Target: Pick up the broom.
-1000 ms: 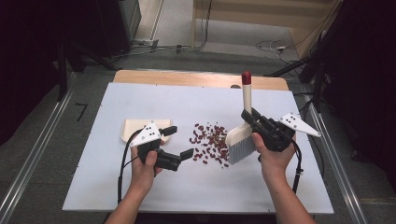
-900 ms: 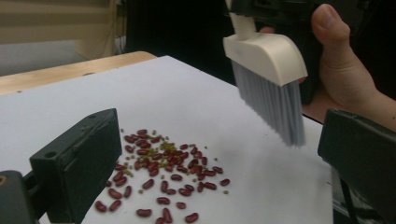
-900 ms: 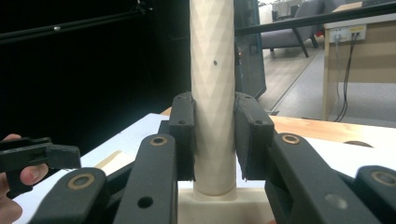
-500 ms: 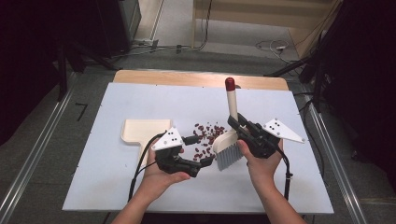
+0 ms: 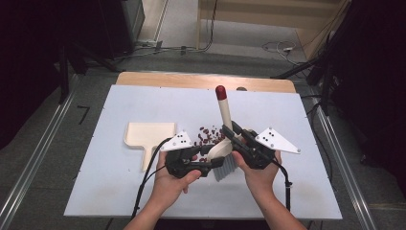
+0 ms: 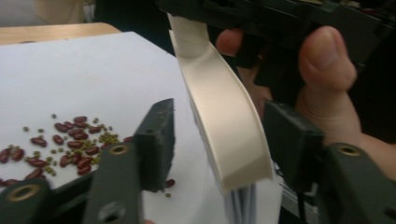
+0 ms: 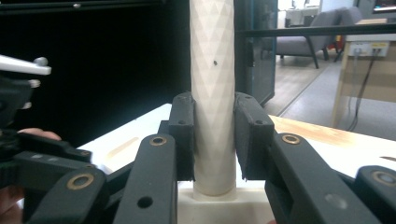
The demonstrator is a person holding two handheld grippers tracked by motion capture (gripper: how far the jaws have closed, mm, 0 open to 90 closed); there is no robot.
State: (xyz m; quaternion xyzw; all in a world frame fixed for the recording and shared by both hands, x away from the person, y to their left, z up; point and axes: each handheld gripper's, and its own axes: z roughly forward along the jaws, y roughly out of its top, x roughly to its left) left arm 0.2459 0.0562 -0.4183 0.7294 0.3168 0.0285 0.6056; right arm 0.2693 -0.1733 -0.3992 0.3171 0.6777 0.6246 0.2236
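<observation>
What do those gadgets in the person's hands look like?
Each hand grips a black handheld gripper: left gripper, right gripper. Both carry a pale grey three-cornered plate with dark dots, two blocky black jaws on arms with brass-coloured rivets, and a trailing black cable. Forearms bare, no sleeves.

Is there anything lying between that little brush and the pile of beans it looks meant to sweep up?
Nothing visible does. The brush, clamped at its handle by the right gripper, sits just beside the beans, with bare white table around them. The left gripper straddles the brush head; its jaws have just been closing.
</observation>
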